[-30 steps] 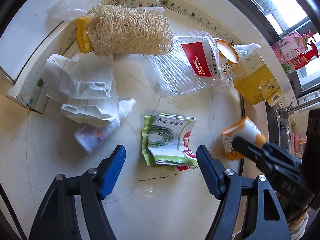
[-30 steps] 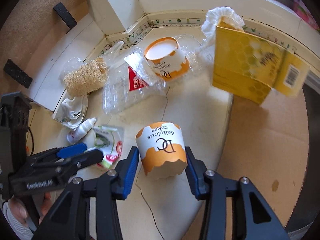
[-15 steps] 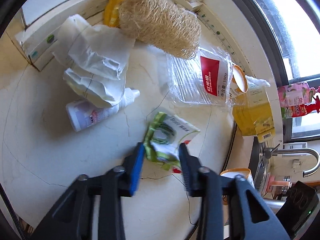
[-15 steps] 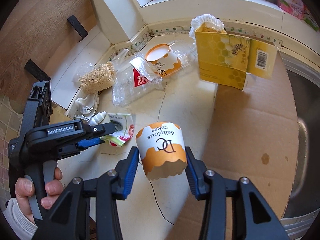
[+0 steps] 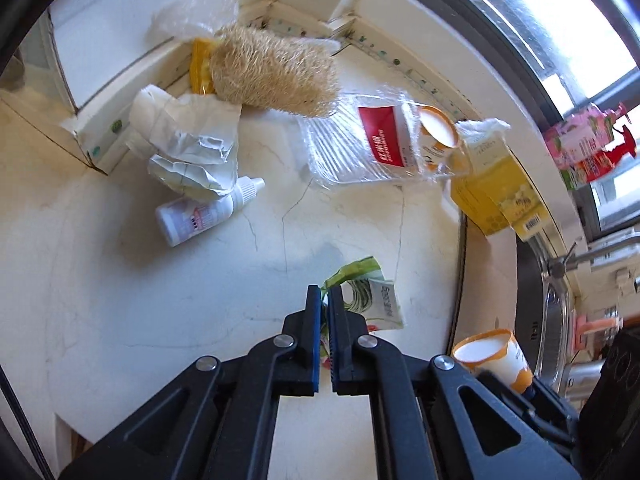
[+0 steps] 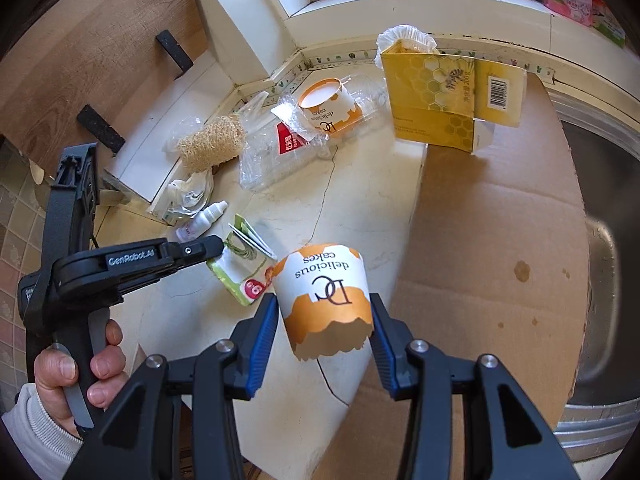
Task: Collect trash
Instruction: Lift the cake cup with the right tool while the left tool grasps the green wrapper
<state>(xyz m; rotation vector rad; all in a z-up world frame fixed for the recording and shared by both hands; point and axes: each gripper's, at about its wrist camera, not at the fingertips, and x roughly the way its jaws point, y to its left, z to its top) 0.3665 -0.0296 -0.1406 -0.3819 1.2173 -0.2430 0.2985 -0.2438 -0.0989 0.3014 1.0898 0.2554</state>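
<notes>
Left gripper (image 5: 325,312) clamped tight on green-and-white wrapper (image 5: 370,300) — lifted off marble counter (image 5: 120,280), toward six o'clock. Right gripper (image 6: 323,320) half-open around orange-and-white paper cup (image 6: 326,300) (pads pressing its sides), at five o'clock.

The small print on the white dropper bottle (image 5: 204,216) is too blurred to read. At three o'clock in the left wrist view, the pink and red bottles (image 5: 588,148) are cut off by the picture's edge, as is the faucet (image 5: 592,256).

Bright daylight pours from the window (image 5: 540,40), blown out white; the counter (image 5: 120,280) glares, shadows are soft, and the fisheye edges bend and darken
</notes>
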